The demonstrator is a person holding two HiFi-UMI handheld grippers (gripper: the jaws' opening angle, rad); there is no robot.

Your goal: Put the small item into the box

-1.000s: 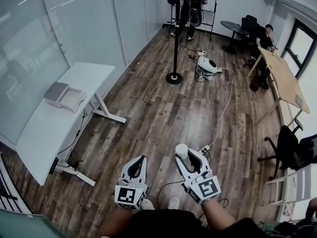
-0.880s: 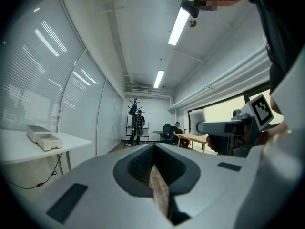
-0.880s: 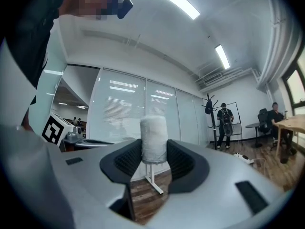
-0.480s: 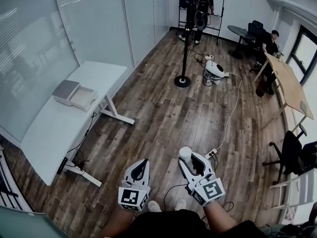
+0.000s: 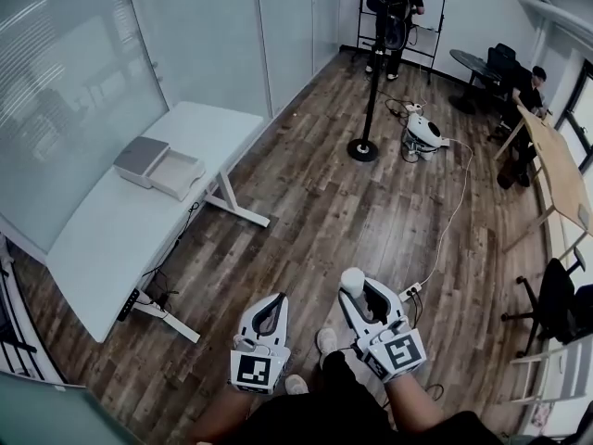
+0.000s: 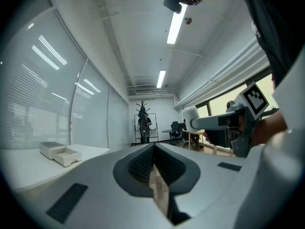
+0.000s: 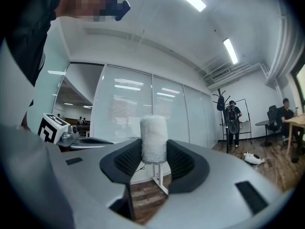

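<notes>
My right gripper (image 5: 355, 292) is shut on a small white cylinder (image 7: 153, 139), which stands upright between its dark pads and pokes out above them; the same small white cylinder (image 5: 352, 281) shows in the head view low over the wooden floor. My left gripper (image 5: 275, 306) hangs beside it, shut with nothing between the jaws, its pads (image 6: 143, 163) meeting. The box (image 5: 159, 167), a grey-lidded open white case, lies on the white table (image 5: 111, 239) far off at the left; the same box (image 6: 58, 153) appears in the left gripper view.
A black pole stand (image 5: 363, 146) and a white device (image 5: 425, 130) with a long cable lie on the floor ahead. A person with a backpack (image 5: 397, 7) stands at the back. Another person sits by a wooden desk (image 5: 556, 170) at right. Glass wall (image 5: 83, 72) runs along the left.
The view has advanced toward the table: the box and table have shifted right and down in the head view. Both grippers keep their places and grip.
</notes>
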